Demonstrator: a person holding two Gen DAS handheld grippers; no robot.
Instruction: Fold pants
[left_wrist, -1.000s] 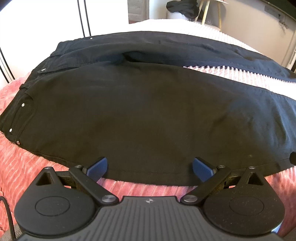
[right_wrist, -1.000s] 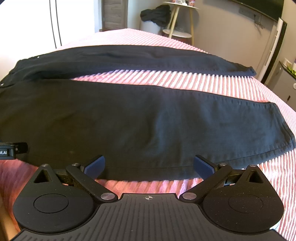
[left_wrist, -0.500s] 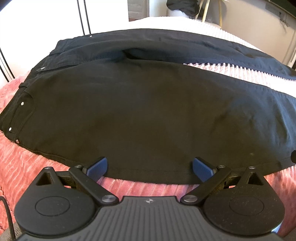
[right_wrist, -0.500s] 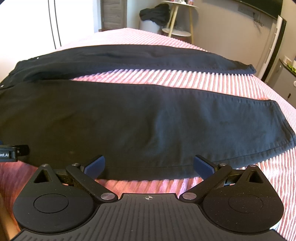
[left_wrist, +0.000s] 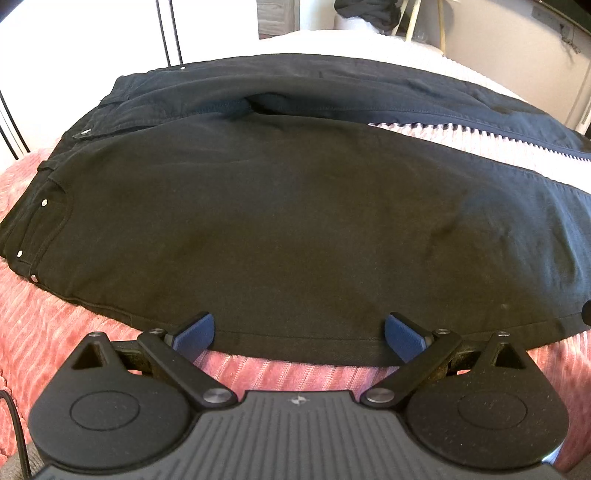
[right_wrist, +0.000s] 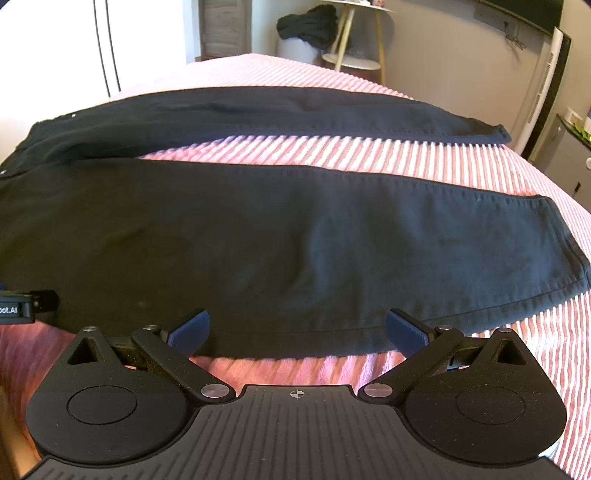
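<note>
Black pants (left_wrist: 295, 229) flat on pink ribbed bedspread (right_wrist: 369, 147), legs splayed apart. Left tongs (left_wrist: 299, 332) and right tongs (right_wrist: 297, 330) wide at near hem, seemingly not gripping. Side table (right_wrist: 351, 62) behind.

The black denim pants (left_wrist: 280, 206) are laid out flat and unfolded on the pink ribbed bedspread (right_wrist: 369, 155), front side up I think. Waistband with little silver rivets sits toward the bedspread's left end, both legs run off to the right. The legs are spread apart in a V, so a strip of bedspread shows between them. Near leg's hem (right_wrist: 569, 258) lies flat near the bedspread's right edge.
</note>
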